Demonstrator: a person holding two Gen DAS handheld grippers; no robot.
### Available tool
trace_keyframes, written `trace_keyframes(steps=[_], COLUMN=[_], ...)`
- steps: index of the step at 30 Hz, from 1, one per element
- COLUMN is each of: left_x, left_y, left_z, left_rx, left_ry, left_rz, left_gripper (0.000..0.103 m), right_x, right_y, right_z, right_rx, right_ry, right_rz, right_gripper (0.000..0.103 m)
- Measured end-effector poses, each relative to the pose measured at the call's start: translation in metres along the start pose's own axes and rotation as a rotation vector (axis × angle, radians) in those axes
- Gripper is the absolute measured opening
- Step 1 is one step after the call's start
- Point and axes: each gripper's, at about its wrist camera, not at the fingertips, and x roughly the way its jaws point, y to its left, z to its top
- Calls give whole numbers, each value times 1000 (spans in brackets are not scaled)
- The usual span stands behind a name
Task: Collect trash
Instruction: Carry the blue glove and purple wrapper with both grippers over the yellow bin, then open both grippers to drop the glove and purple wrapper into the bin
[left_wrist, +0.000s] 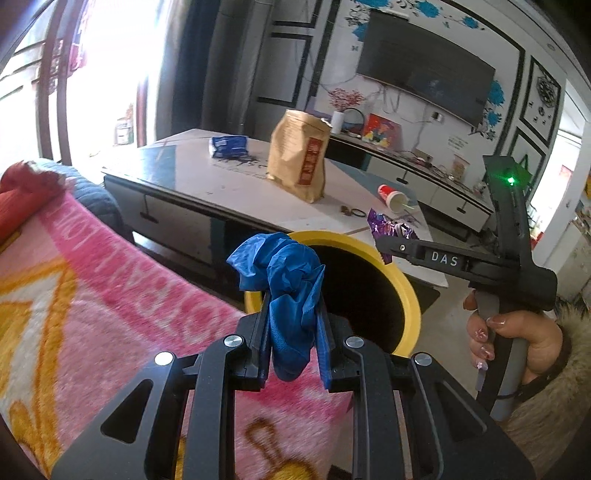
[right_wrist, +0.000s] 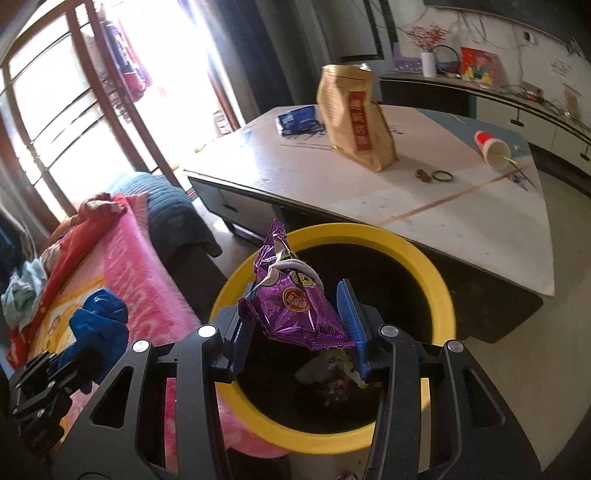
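My left gripper (left_wrist: 293, 317) is shut on a crumpled blue glove (left_wrist: 286, 280), held at the near left edge of a yellow-rimmed bin (left_wrist: 410, 295) with a dark inside. In the right wrist view my right gripper (right_wrist: 295, 325) is shut on a purple foil snack wrapper (right_wrist: 295, 302), which hangs above the open mouth of the yellow bin (right_wrist: 447, 295). Some litter lies at the bin's bottom. The blue glove (right_wrist: 99, 328) shows at the left of that view, and the purple wrapper (left_wrist: 388, 229) shows over the bin's far rim in the left wrist view.
A white low table (right_wrist: 424, 192) stands behind the bin with a brown paper bag (right_wrist: 354, 118), a blue packet (right_wrist: 299, 120), a tipped red paper cup (right_wrist: 493, 146) and small rings. A sofa with a pink blanket (left_wrist: 110, 295) lies left. A hand (left_wrist: 517, 343) holds the right gripper's handle.
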Motion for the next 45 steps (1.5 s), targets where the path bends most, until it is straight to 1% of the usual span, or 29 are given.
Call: trace_keyframes(steps=[9, 19, 25, 28, 36, 41, 42, 43, 45], left_x=[20, 46, 66, 73, 84, 90, 91, 93, 95], left_y=[-19, -30, -33, -34, -37, -35, -35, -36, -36], left_z=[6, 5, 3, 5, 14, 17, 18, 18, 17], left_rx=[39, 66, 56, 54, 65, 48, 47, 48, 49], left_ry=[16, 49, 86, 87, 79, 85, 86, 89, 94], left_rz=[-33, -57, -75, -92, -88, -95, -98, -100, -100], left_gripper=[19, 19, 19, 19, 20, 20, 20, 20, 23], right_x=[-5, -8, -9, -8, -6, -4, -3, -4, -3], right_y=[-33, -49, -49, -47, -40, -39, -39, -40, -41], right_z=[-5, -6, -3, 0, 9, 11, 11, 11, 10], right_rx=[67, 104, 110, 106, 103, 102, 104, 107, 115], right_ry=[1, 0, -6, -7, -19, -20, -20, -21, -26], right_rz=[-29, -40, -32, -22, -10, -10, -11, -12, -22], right_gripper=[37, 37, 37, 37, 39, 39, 40, 43, 45])
